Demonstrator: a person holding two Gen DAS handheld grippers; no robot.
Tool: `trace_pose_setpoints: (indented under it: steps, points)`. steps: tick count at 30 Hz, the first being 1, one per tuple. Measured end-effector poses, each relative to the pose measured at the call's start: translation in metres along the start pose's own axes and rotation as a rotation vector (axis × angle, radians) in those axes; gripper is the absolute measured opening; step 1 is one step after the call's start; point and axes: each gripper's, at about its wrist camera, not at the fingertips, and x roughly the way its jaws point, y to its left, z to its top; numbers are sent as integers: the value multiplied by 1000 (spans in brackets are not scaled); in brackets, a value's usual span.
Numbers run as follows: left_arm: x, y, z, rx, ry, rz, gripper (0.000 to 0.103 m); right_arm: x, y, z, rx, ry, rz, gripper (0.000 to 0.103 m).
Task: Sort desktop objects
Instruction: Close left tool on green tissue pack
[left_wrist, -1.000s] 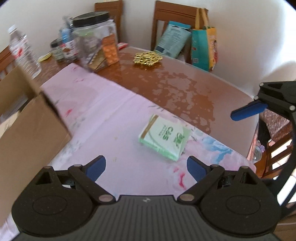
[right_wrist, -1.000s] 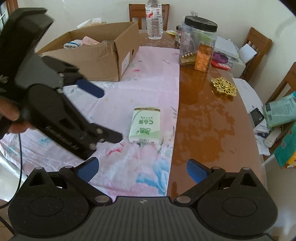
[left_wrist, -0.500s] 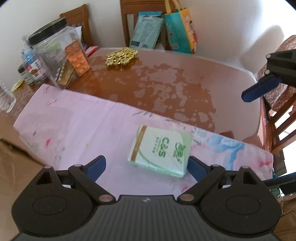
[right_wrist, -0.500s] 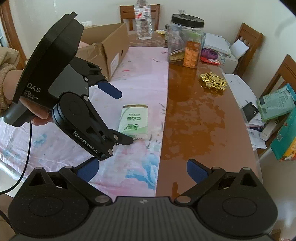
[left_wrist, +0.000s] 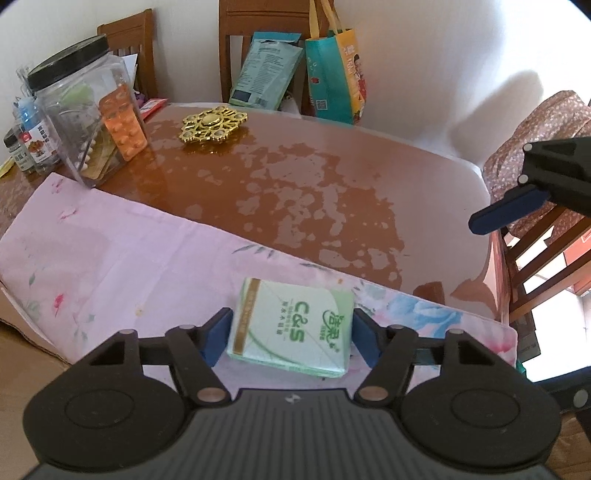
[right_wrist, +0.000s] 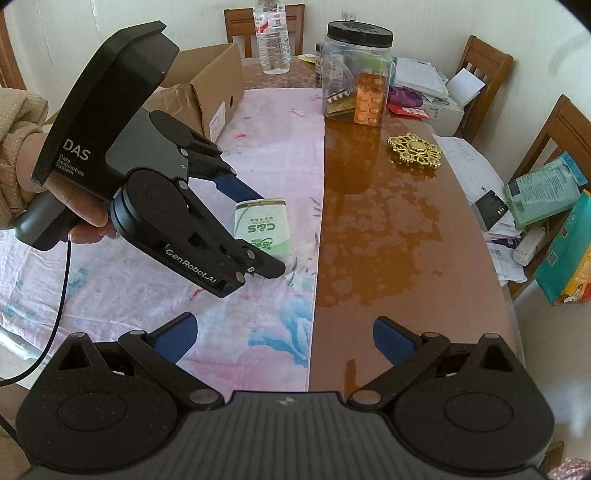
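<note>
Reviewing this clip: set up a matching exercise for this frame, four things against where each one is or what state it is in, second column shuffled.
Things:
1. tissue pack
2. gold ornament
3. clear jar
4. right claw

Places or states:
A. open, over the table's near edge
B. on bare glossy wood
C. between the left claw's fingers, on the pink cloth
D. black lid, pill packs inside

Pairs: 1-C, 2-B, 3-D, 4-A

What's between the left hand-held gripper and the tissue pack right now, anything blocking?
Nothing visible. The left hand-held gripper already straddles the tissue pack, one blue finger at each short side, with only pink cloth around it. Whether the pads touch the pack can't be told.
</note>
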Motion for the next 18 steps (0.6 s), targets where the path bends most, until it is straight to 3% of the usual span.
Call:
trace_pose_setpoints:
  steps: [12, 18]
  points:
    - [-19, 11, 1, -84, 1, 31, 67, -3, 8, 9, -33, 11, 18, 103]
    - [-45, 14, 7, -112, -26, 83, 67, -8, 10, 20, -54, -6, 35, 103]
